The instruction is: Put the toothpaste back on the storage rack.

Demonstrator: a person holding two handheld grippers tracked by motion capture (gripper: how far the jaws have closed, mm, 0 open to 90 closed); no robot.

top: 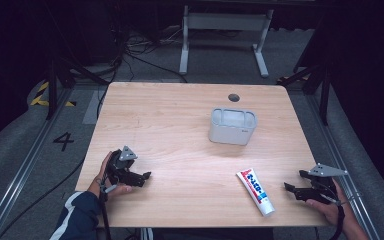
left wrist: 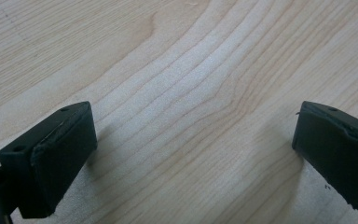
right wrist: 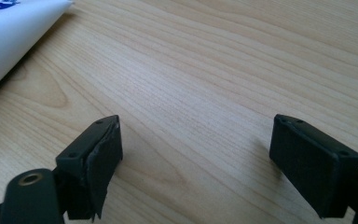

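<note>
Because the white squeeze tube with blue and red lettering (top: 256, 191) lies flat on the pale wood-grain table (top: 180, 130), it is the landmark for all positions below, and it is judged the item nearest the working tool. The right gripper (top: 294, 191), held in the person's right hand (top: 330, 205), rests just to the right of the tube, apart from it, with its two black jaws spread wide and nothing between them. The left gripper (top: 142, 177) sits well to the left of the tube, in the person's left hand (top: 109, 175), also with jaws standing apart and empty. Farther back from the tube, toward the far edge of the table, stands the grey rectangular plastic container with rounded corners (top: 232, 126), upright and open at the top. Probable faults: the tube is flat, smooth and soft, so jaws closing from above may skid along its skin or push it across the wood rather than seat on it; a grip near the flattened tail end may fold the tube instead of lifting it; a tilted carry may catch the container rim. The high view supplies the full layout, including the container and both hands. The right gripper view adds close detail: a white corner of the tube (right wrist: 14, 37) at its upper left, clear of the jaws, and bare wood in the gap. The left gripper view confirms that gripper (left wrist: 193, 135) over bare wood grain.
</note>
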